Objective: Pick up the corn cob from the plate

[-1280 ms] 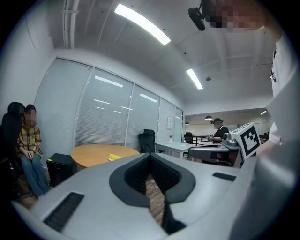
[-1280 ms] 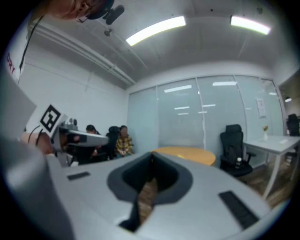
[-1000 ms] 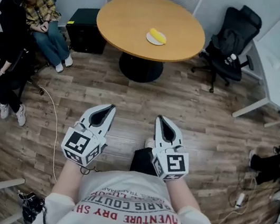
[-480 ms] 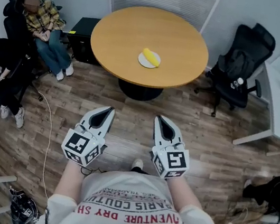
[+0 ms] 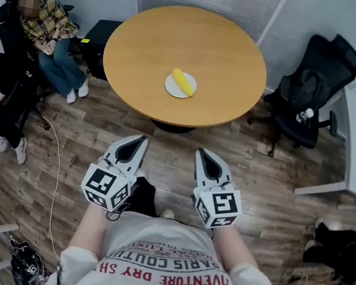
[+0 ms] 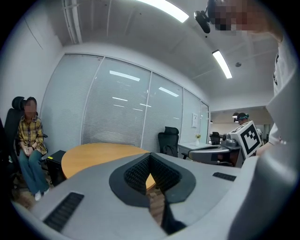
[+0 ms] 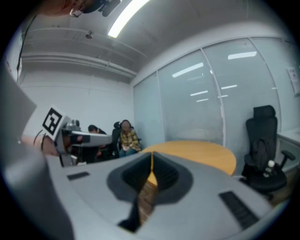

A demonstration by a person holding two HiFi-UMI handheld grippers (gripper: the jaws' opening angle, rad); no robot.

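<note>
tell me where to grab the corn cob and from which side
Likely its middle, jaws across the narrow width. The corn cob lies flat and slantwise on the plate, so come down from above over the near edge of the table, jaws square to its length.

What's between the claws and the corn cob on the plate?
Nothing visible: only floor and bare tabletop lie between the left claw, the right claw and the corn cob on its plate. Both claws shut, empty.
</note>
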